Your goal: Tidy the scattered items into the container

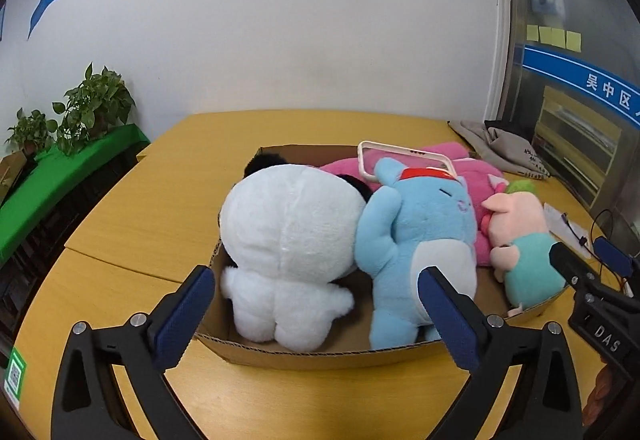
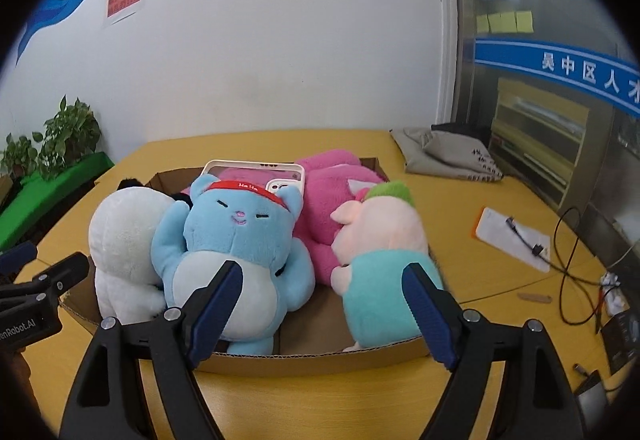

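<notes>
Plush toys fill the cardboard box (image 1: 320,354) just ahead of both wide-open, empty hand-held grippers (image 1: 316,314) (image 2: 320,308); blue cat (image 2: 236,240) lies lengthwise, head toward the wall.

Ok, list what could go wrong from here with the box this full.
1. The pig plush leans over the cardboard box's near right rim and may tip out.
2. The phone case rests loosely on the pink plush; a nudge could slide it off.
3. Both claws, left and right, are open near the rim and could catch it.
</notes>
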`<control>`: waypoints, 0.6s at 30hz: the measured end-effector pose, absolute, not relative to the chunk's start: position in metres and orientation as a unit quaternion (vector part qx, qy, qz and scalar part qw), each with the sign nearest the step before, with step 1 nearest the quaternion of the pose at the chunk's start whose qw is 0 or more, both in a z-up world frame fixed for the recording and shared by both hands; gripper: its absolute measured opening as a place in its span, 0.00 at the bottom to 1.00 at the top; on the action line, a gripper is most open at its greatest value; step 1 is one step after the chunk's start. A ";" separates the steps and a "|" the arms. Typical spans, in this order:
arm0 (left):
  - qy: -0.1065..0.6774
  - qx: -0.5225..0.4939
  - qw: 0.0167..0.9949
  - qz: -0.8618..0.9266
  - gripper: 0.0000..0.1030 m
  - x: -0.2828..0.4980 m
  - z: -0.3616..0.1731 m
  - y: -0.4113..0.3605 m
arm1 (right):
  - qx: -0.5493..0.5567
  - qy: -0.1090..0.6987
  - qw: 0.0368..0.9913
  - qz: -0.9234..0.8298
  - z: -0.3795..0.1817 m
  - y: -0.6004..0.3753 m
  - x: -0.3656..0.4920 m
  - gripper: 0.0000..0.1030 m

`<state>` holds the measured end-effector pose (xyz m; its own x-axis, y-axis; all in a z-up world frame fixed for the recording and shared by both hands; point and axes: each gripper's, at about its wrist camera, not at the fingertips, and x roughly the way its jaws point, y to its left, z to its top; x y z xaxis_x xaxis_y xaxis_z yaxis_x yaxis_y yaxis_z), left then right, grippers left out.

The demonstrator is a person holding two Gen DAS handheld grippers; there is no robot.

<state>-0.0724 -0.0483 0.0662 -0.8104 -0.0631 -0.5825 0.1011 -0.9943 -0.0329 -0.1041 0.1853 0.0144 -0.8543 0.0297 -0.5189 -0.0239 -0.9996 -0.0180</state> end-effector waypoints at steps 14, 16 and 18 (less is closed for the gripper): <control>0.035 0.317 0.030 -0.947 1.00 -0.058 0.062 -0.039 | -0.285 0.001 0.007 0.959 0.008 0.191 -0.090 0.80; 0.033 0.318 0.023 -0.947 1.00 -0.057 0.062 -0.037 | -0.283 -0.003 0.008 0.959 0.008 0.189 -0.088 0.80; 0.028 0.317 0.022 -0.948 1.00 -0.055 0.063 -0.034 | -0.284 -0.003 0.007 0.959 0.008 0.188 -0.088 0.80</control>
